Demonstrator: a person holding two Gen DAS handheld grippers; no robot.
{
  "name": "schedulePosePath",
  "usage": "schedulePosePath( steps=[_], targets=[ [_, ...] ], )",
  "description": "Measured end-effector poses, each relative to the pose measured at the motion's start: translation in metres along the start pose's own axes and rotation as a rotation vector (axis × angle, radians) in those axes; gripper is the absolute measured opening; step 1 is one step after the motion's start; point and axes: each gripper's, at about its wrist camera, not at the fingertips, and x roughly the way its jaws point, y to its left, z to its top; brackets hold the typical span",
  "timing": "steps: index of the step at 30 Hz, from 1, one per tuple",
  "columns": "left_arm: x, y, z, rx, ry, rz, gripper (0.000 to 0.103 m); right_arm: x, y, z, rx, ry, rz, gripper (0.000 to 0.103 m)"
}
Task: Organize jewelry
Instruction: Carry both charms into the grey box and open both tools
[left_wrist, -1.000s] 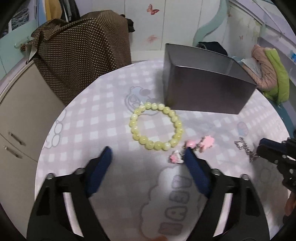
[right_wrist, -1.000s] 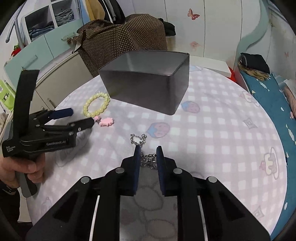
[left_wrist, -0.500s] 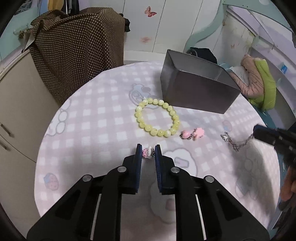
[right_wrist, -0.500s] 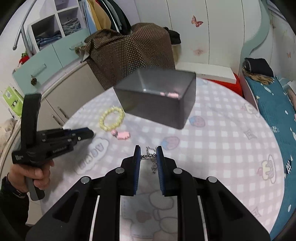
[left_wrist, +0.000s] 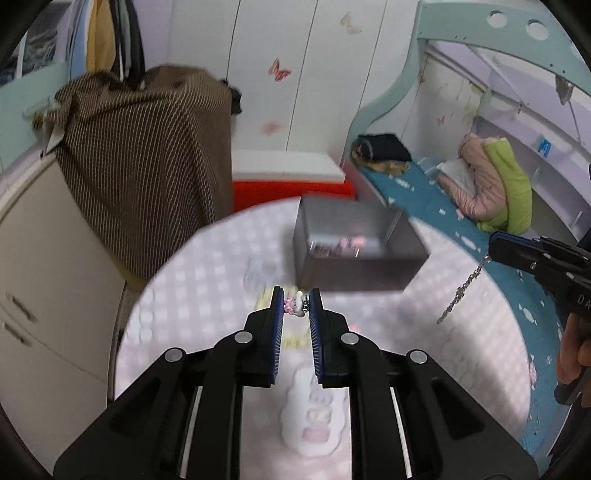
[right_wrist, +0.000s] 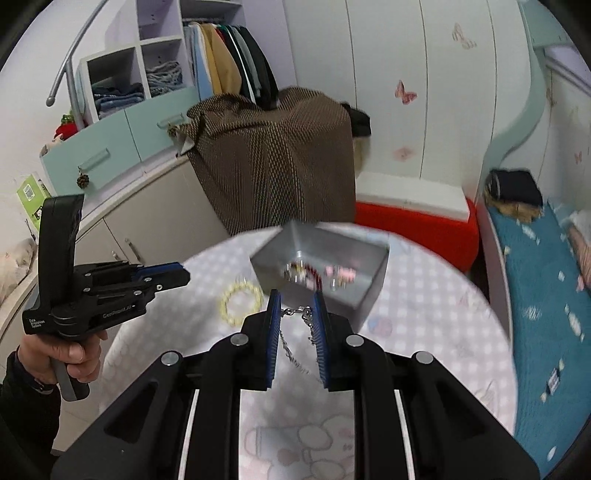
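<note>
Round table (left_wrist: 207, 295) lower, farther now

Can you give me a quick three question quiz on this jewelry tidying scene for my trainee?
1. True or false: the left gripper is shut on the small pink charm.
2. What hangs from the right gripper? A) silver chain B) yellow bead bracelet C) nothing
3. Where does the yellow bead bracelet lie?

Key
1. True.
2. A.
3. On the round table, beside the grey box, not in it.
</note>
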Motion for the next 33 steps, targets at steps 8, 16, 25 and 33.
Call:
schedulePosePath(
  steps=[8, 16, 25, 33],
  targets=[
    [-0.004, -0.015, 0.072, 0.015, -0.068, -0.047, 0.014, -0.02, -0.001, 0.056, -0.036, -0.1, -0.016, 0.016],
    [0.025, -0.031, 0.112, 0.035, -0.039, -0.071, 0.014, 0.002, -0.019, 0.087, -0.015, -0.089, -0.049, 0.016],
    [0.066, -0.039, 0.117, 0.042, 0.044, -0.075, 0.014, 0.045, -0.034, 0.085, 0.052, -0.005, -0.043, 0.016],
    [0.088, -0.037, 0.108, 0.044, 0.093, -0.07, 0.014, 0.082, -0.049, 0.07, 0.111, 0.094, -0.034, 0.016]
  ],
)
